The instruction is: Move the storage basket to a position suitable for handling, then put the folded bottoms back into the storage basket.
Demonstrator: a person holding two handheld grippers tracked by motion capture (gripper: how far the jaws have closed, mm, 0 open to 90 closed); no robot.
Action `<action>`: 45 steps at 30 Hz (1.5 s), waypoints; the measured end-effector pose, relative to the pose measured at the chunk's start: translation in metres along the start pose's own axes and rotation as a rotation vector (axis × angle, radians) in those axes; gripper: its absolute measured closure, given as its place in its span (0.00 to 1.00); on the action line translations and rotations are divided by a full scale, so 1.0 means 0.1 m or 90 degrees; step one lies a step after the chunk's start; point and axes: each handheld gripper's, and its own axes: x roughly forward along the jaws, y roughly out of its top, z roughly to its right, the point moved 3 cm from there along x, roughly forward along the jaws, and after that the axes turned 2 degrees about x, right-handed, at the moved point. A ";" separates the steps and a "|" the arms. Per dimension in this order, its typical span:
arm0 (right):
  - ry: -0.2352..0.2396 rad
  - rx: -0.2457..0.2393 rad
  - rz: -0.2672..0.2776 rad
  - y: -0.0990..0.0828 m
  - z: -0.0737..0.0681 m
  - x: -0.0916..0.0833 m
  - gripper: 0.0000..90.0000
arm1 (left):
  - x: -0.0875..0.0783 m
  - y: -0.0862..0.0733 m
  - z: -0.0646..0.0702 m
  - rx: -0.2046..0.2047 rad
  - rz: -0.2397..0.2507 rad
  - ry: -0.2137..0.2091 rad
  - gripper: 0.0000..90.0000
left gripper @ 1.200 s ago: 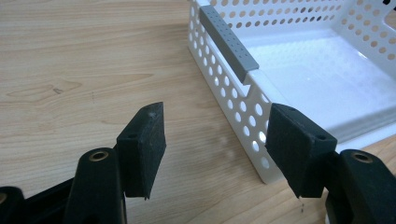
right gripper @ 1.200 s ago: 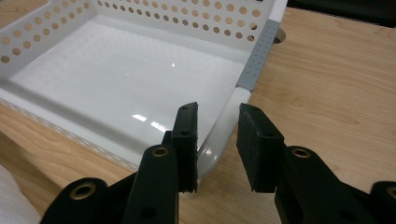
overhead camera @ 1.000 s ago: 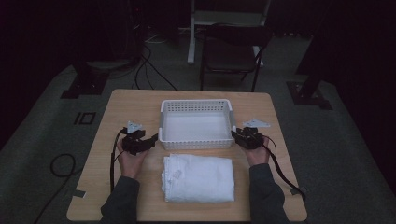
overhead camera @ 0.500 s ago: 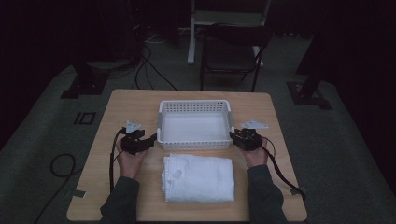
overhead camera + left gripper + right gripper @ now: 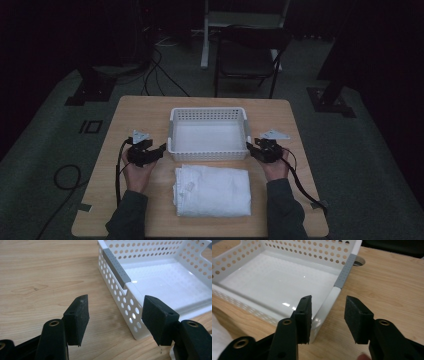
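Note:
A white perforated basket stands empty in the middle of the wooden table. In front of it lies a folded white towel. My left gripper is open at the basket's near left corner, and that corner sits between its jaws. My right gripper is open at the near right corner, its jaws straddling the basket's right wall. Grey handle strips run along both short walls.
A dark chair stands beyond the table's far edge. Cables lie on the floor at the left. A round hole is cut in the tabletop past the basket's far right corner. Bare wood lies to either side of the basket.
Both grippers have crept slightly inward to the basket's near corners. The basket and the towel have not moved.

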 end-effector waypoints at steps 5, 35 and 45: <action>0.003 -0.001 -0.007 -0.01 -0.02 -0.13 0.55 | -0.05 -0.03 0.08 0.010 0.003 0.001 0.42; 0.064 -0.029 -0.039 -0.26 -0.35 -0.42 0.45 | -0.26 -0.13 0.52 0.034 0.005 -0.061 0.39; 0.090 -0.029 -0.044 -0.40 -0.51 -0.52 0.35 | -0.30 -0.22 0.74 0.045 -0.013 -0.103 0.31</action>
